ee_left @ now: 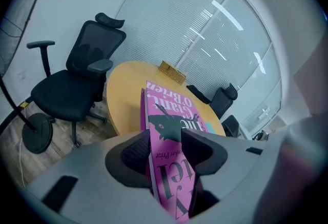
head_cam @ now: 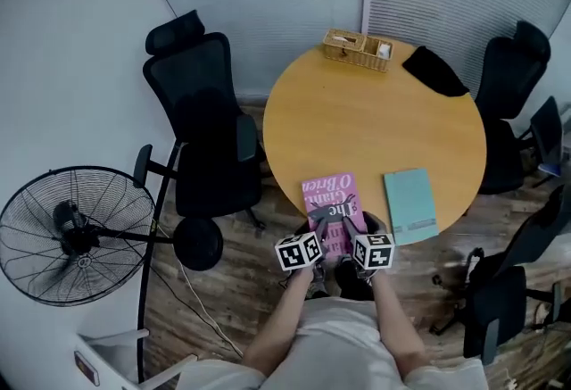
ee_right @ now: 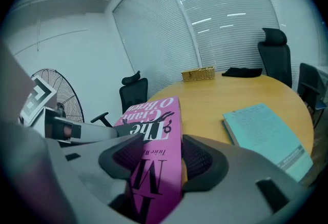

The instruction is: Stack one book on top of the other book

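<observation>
A pink book with black lettering hangs over the near edge of the round wooden table. Both grippers grip its near end. My left gripper is shut on the book's left corner, and the pink book runs edge-on between its jaws. My right gripper is shut on the right corner; the pink book fills the gap between its jaws. A teal book lies flat on the table just right of the pink one, and the right gripper view shows the teal book to the right.
A wicker basket and a dark cloth sit at the table's far side. Black office chairs stand left and right of the table. A floor fan and a trailing cable are at the left.
</observation>
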`<state>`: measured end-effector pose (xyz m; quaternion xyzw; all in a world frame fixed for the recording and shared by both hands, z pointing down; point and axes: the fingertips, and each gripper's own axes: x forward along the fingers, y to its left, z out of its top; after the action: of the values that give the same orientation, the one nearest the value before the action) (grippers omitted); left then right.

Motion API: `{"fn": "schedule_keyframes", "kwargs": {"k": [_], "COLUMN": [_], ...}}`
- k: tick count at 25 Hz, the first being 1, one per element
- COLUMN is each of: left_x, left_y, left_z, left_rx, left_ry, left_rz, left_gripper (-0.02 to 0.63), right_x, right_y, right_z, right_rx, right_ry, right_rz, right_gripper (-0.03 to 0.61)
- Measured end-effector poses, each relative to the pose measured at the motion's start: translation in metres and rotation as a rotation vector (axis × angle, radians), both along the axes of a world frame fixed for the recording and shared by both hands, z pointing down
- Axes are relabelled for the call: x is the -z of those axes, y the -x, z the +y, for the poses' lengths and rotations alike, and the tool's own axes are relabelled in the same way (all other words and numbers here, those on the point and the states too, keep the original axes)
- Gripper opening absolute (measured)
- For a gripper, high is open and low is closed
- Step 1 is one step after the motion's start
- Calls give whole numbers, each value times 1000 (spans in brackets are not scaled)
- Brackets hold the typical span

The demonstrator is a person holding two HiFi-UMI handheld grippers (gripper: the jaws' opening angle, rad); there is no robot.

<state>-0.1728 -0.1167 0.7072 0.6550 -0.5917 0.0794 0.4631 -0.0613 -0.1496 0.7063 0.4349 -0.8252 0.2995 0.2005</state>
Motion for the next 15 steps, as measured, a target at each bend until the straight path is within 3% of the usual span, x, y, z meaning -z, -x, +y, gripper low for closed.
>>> {"fn": "schedule_keyframes", "kwargs": {"k": [5, 15], "left_x": [4, 6], "left_y": [-11, -37], "left_z": [23, 48], "left_rx": [-60, -93], "left_ry": [-17, -34], "left_rz": [11, 60], "left_gripper": [207, 207], "right_x": [6, 11], "right_y": [-11, -37], "right_z": [26, 57], "right_rx": [-35, -75], "right_ry": [-37, -62], "right_rz": [27, 61], "right_gripper": [244, 244]}}
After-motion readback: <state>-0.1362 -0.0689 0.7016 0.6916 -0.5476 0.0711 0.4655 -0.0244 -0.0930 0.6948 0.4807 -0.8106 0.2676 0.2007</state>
